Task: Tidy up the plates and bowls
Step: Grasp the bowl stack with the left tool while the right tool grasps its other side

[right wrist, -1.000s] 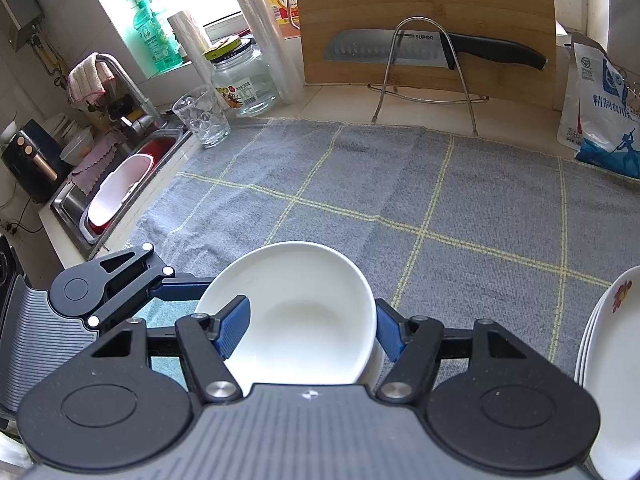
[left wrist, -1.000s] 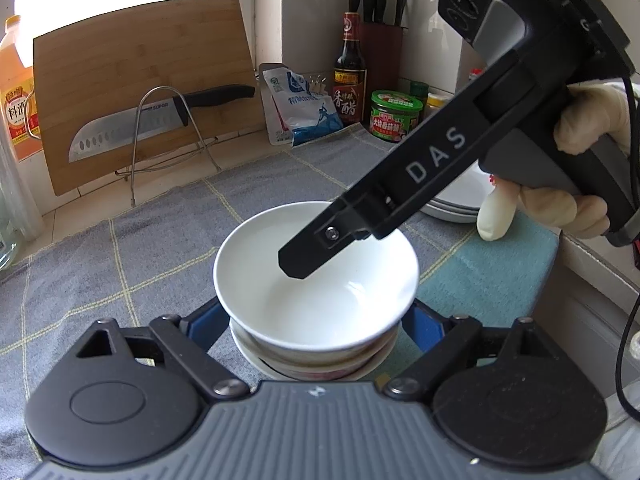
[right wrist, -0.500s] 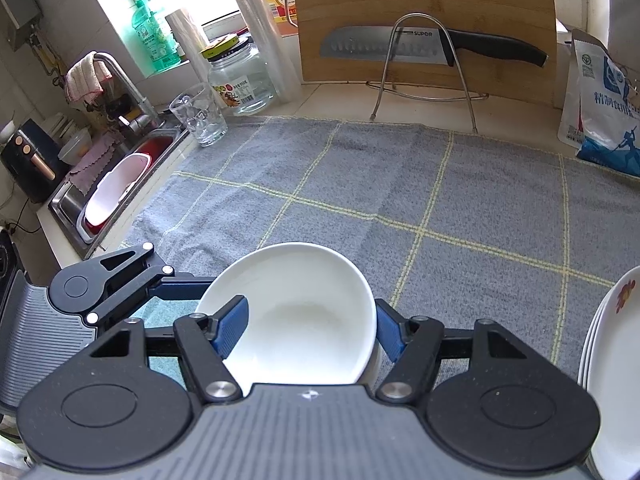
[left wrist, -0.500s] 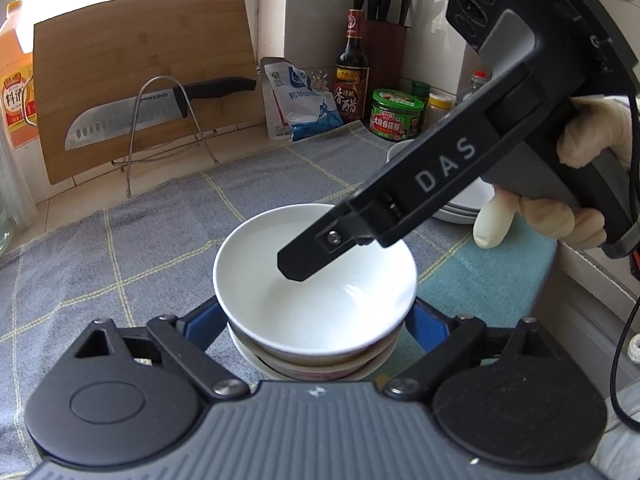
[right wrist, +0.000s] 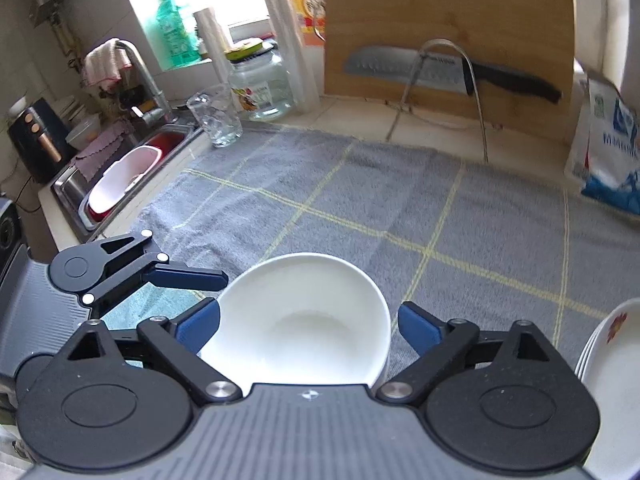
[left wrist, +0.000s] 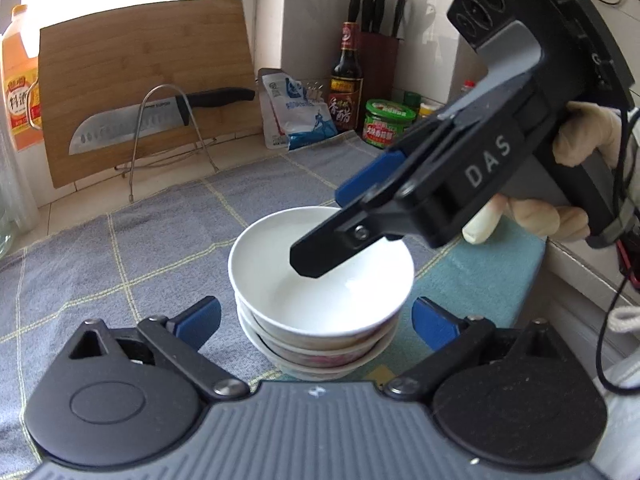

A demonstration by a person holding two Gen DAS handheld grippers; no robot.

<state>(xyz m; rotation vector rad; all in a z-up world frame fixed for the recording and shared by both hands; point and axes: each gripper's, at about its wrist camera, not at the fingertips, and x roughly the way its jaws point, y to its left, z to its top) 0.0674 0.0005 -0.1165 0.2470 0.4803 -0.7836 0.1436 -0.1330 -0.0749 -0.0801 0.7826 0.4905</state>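
Note:
A stack of white bowls (left wrist: 320, 312) stands on the grey checked cloth (left wrist: 120, 264). The top bowl also shows in the right wrist view (right wrist: 300, 320). My left gripper (left wrist: 316, 322) is open, its blue pads (left wrist: 198, 318) on either side of the stack and clear of it. My right gripper (right wrist: 308, 322) is open above the top bowl, not touching it. In the left wrist view it (left wrist: 340, 232) hangs over the bowl's far rim, tilted down. A stack of white plates (right wrist: 612, 380) sits at the right.
A cutting board (left wrist: 144, 92) with a knife (left wrist: 160, 120) on a wire stand leans at the back. Bottles (left wrist: 346, 80), a green jar (left wrist: 388, 122) and a bag (left wrist: 296, 114) stand behind. A glass (right wrist: 214, 120), a jar (right wrist: 260, 80) and the sink (right wrist: 124, 172) are at the left.
Both grippers have pulled back and up from the bowl stack. Their jaws now stand wider, clear of the bowl. The top bowl stays on the stack.

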